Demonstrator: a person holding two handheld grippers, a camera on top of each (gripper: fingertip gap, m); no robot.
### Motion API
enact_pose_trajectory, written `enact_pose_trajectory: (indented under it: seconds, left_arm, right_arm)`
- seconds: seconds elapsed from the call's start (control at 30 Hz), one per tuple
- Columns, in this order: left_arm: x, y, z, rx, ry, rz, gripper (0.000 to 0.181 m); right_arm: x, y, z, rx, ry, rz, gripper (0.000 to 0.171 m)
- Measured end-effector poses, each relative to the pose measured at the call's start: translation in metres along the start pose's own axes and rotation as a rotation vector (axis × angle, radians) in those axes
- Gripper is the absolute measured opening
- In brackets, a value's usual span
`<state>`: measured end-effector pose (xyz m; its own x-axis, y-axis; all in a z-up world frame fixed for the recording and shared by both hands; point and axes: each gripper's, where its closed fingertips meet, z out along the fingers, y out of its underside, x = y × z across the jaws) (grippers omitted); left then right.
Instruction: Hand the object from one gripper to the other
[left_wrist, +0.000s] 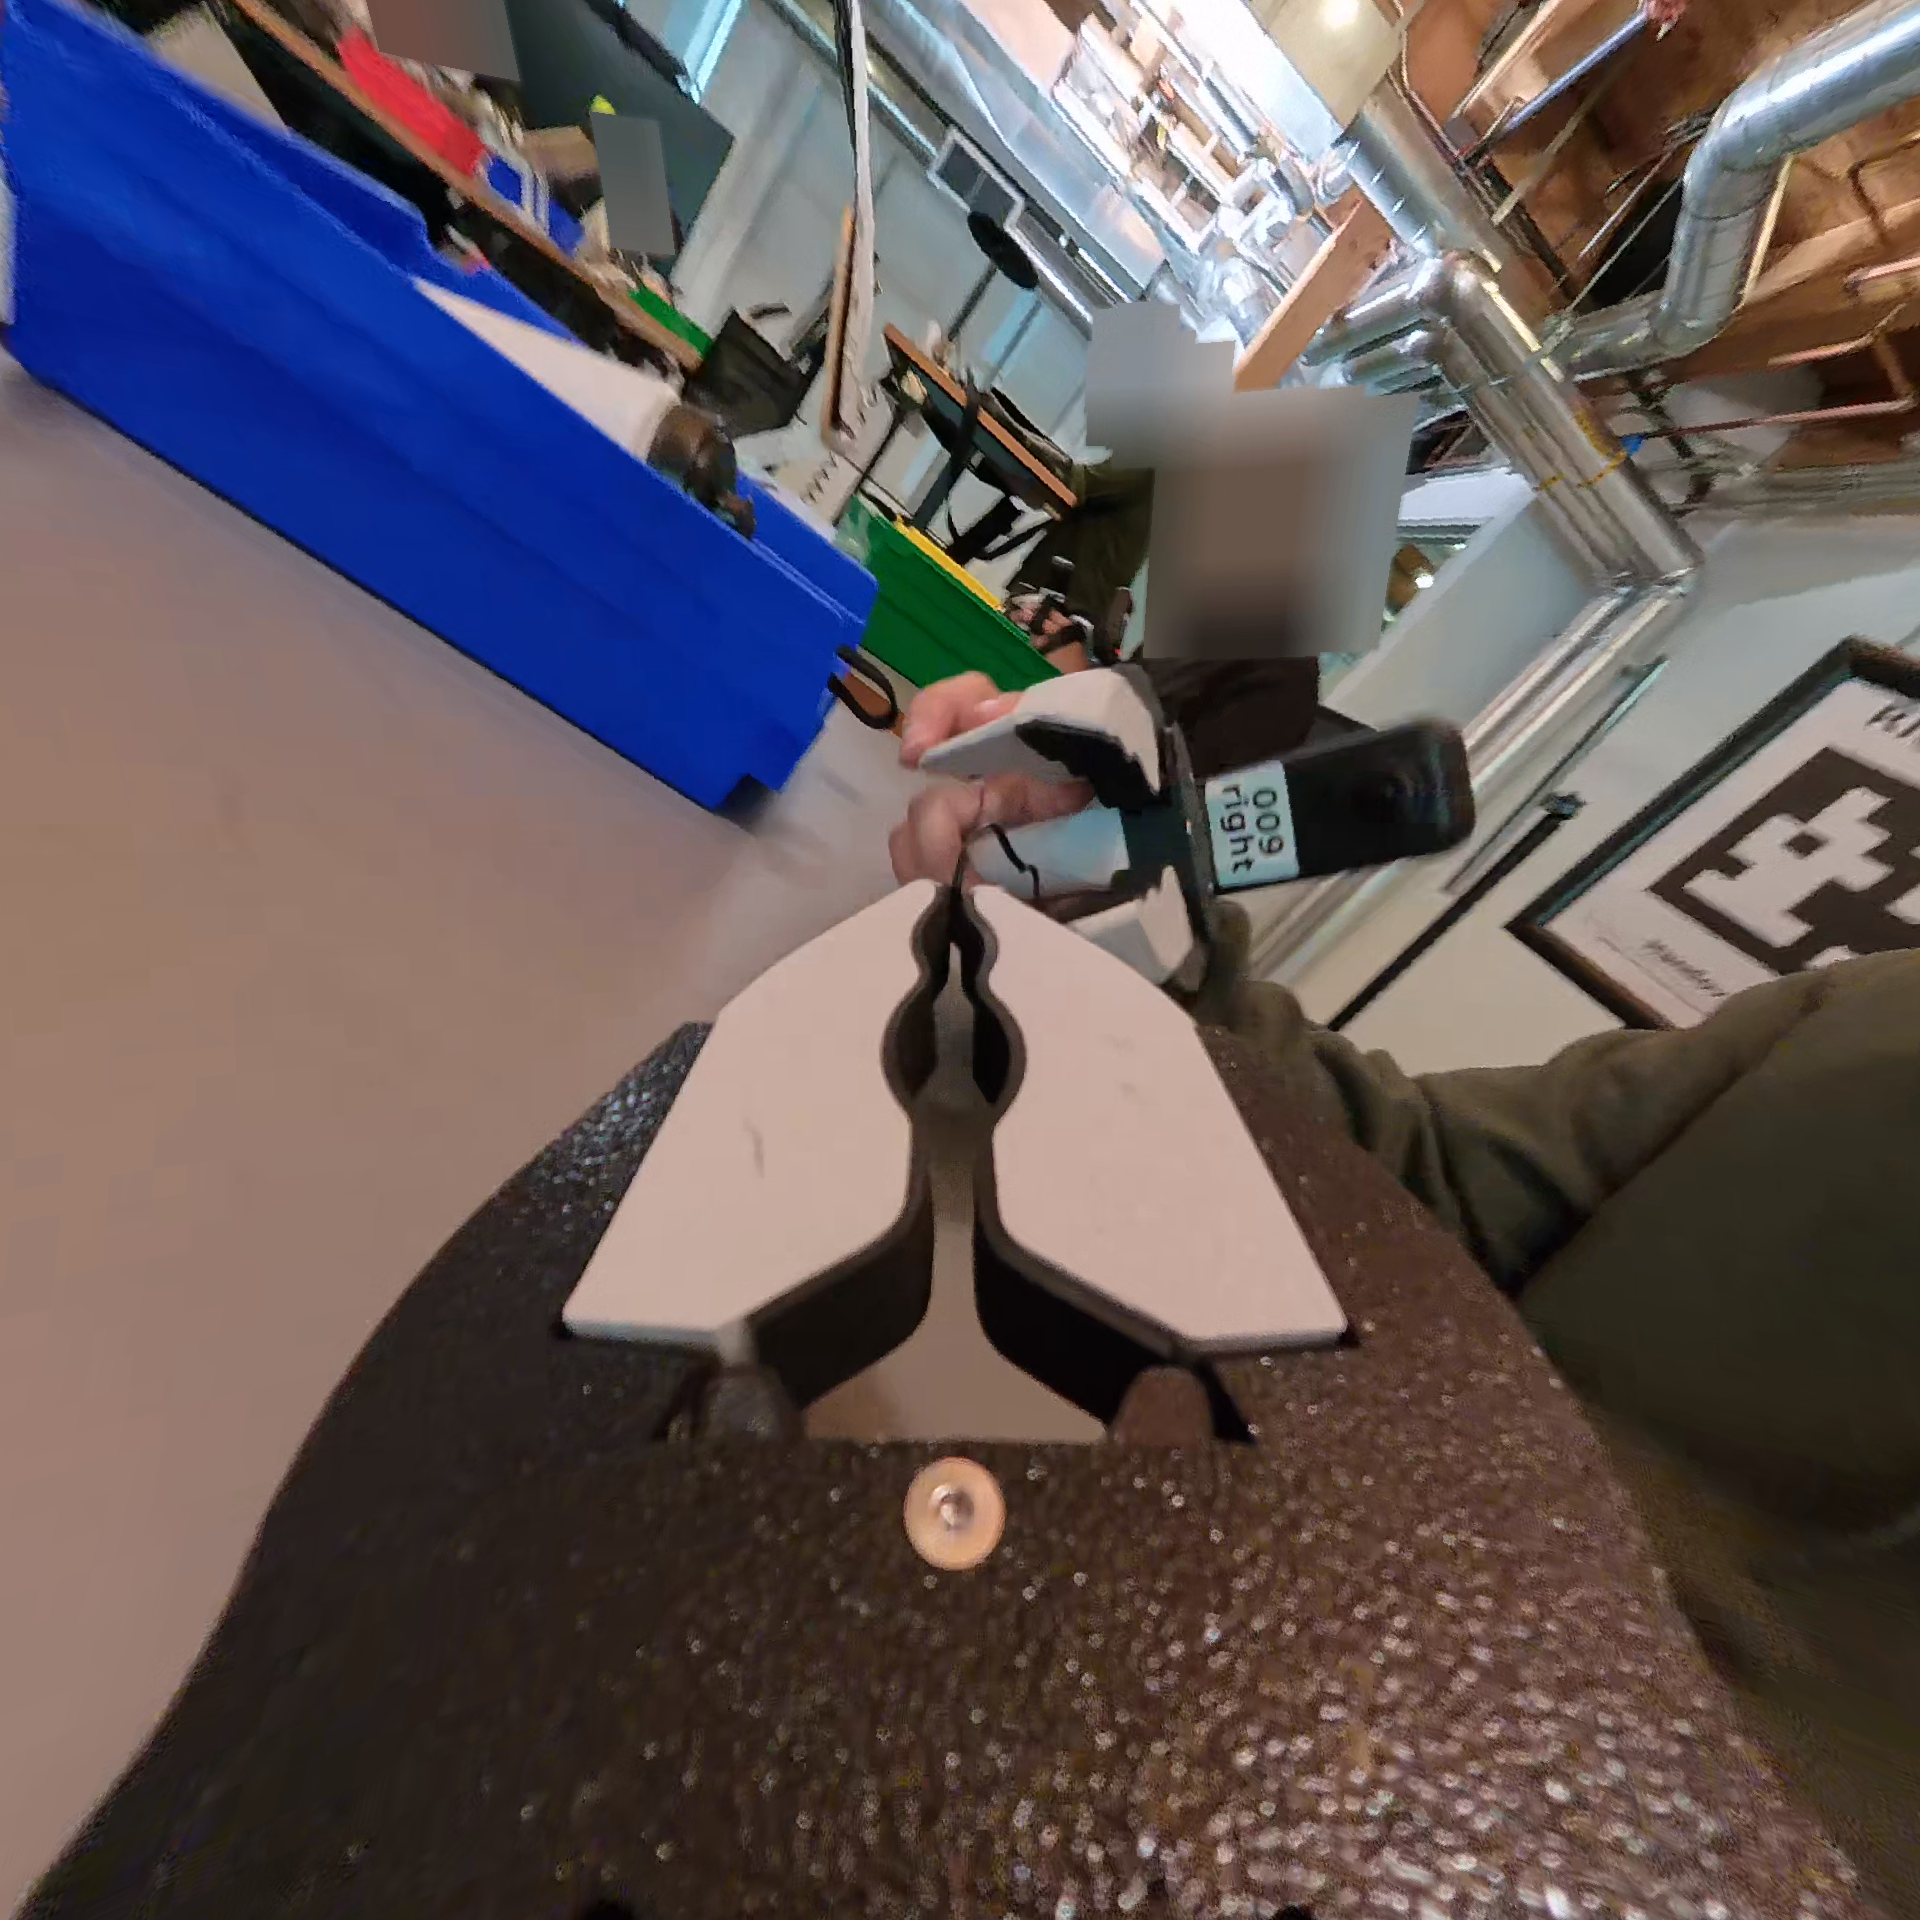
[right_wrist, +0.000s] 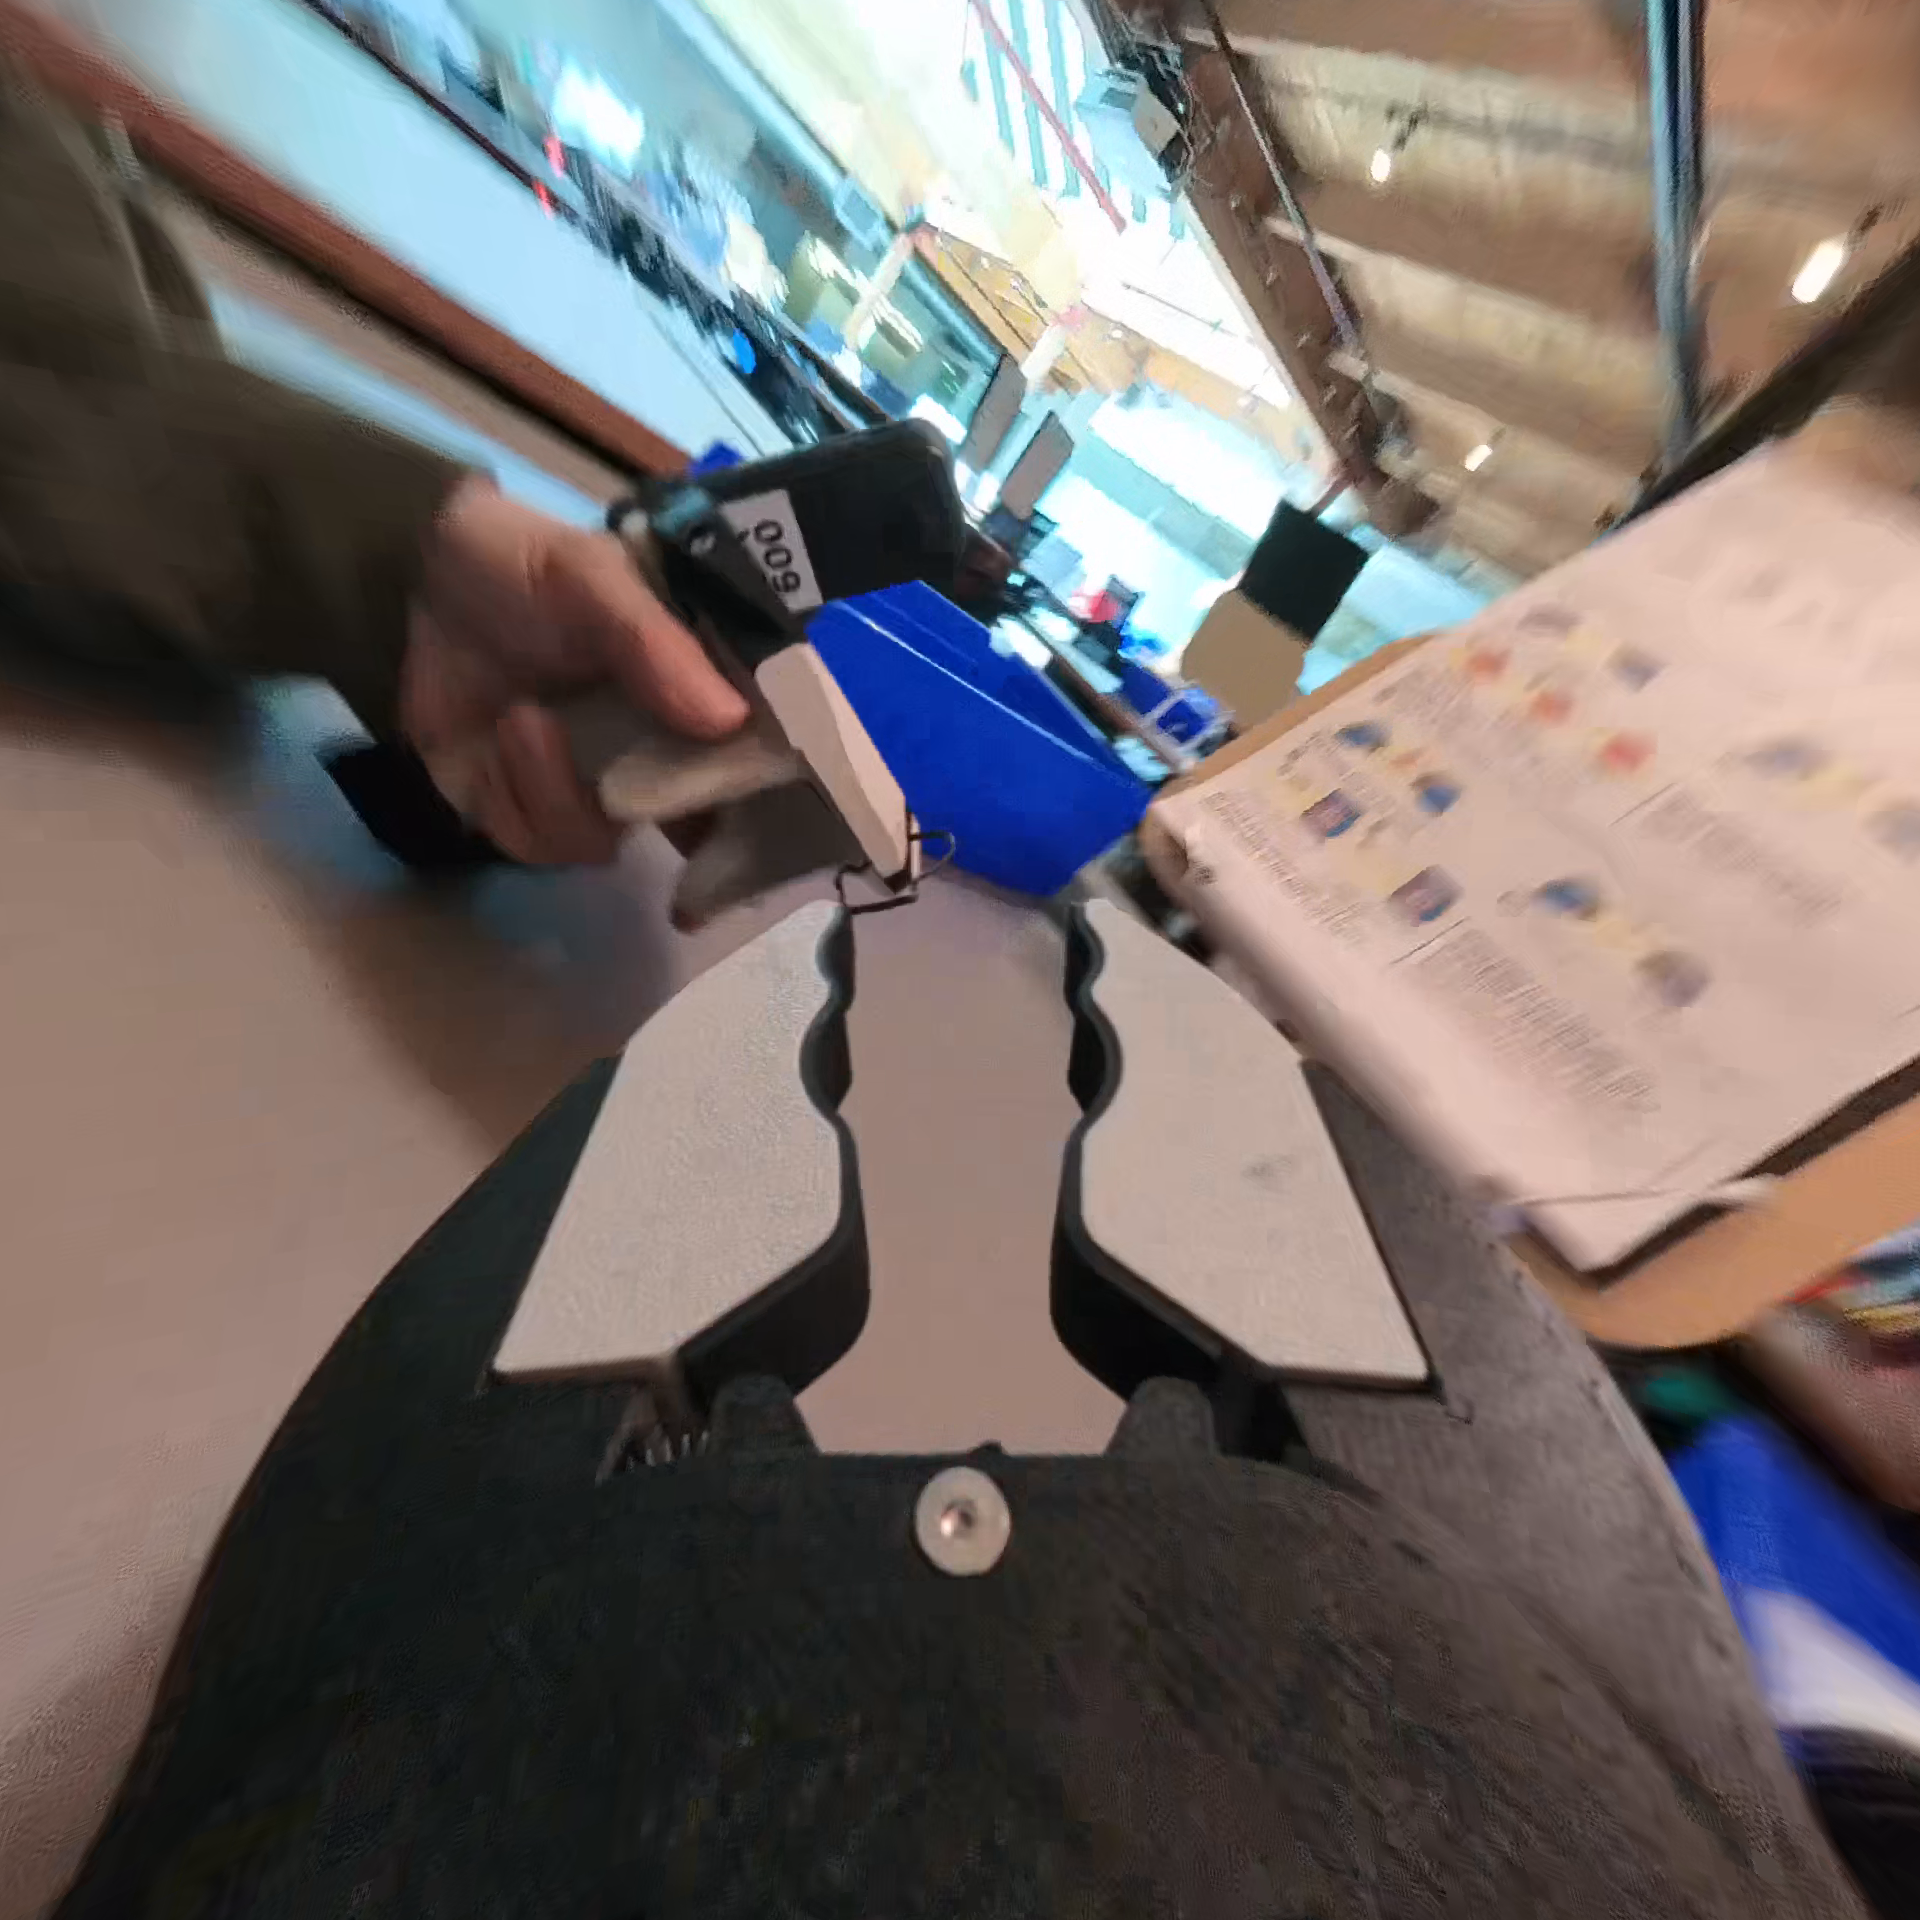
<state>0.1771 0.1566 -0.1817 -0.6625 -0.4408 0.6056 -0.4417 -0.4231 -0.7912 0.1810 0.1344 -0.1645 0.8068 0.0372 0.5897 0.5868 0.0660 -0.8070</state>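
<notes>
A thin black wire object (left_wrist: 961, 940) is pinched between the tips of my left gripper (left_wrist: 951, 906), which is shut on it above the grey table (left_wrist: 312, 987). In the right wrist view the wire (right_wrist: 896, 885) sticks out of the left gripper's tip (right_wrist: 883, 854), just off my right gripper's left fingertip. My right gripper (right_wrist: 961, 925) is open with nothing between its fingers. In the left wrist view the right gripper (left_wrist: 966, 821) sits just beyond the left one's tip, held by a hand (left_wrist: 951, 717).
A blue bin (left_wrist: 416, 416) lies on the table at the left, with a green bin (left_wrist: 935, 613) behind it. A printed sheet on a cardboard box (right_wrist: 1558, 831) stands close on the right. A framed black-and-white marker board (left_wrist: 1766, 852) leans at the right.
</notes>
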Motion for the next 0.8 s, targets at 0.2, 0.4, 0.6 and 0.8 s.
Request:
enact_pose_trajectory:
  seconds: [0.2,0.4,0.6,0.8]
  left_arm:
    - [0.007,-0.008,0.000,0.026,-0.102,0.375,0.001]
    - [0.009,-0.009,0.003,0.024,-0.169,0.582,0.001]
    - [0.011,-0.011,0.004,0.037,-0.174,0.609,0.001]
    - [0.010,-0.008,0.005,0.020,-0.181,0.630,0.001]
  right_arm:
    - [0.006,-0.013,-0.001,0.161,-0.147,0.648,0.029]
    - [-0.006,0.005,0.007,0.029,-0.156,0.590,0.017]
    - [-0.008,0.005,0.008,0.028,-0.147,0.552,0.003]
    - [-0.004,0.003,0.007,0.047,-0.139,0.588,0.016]
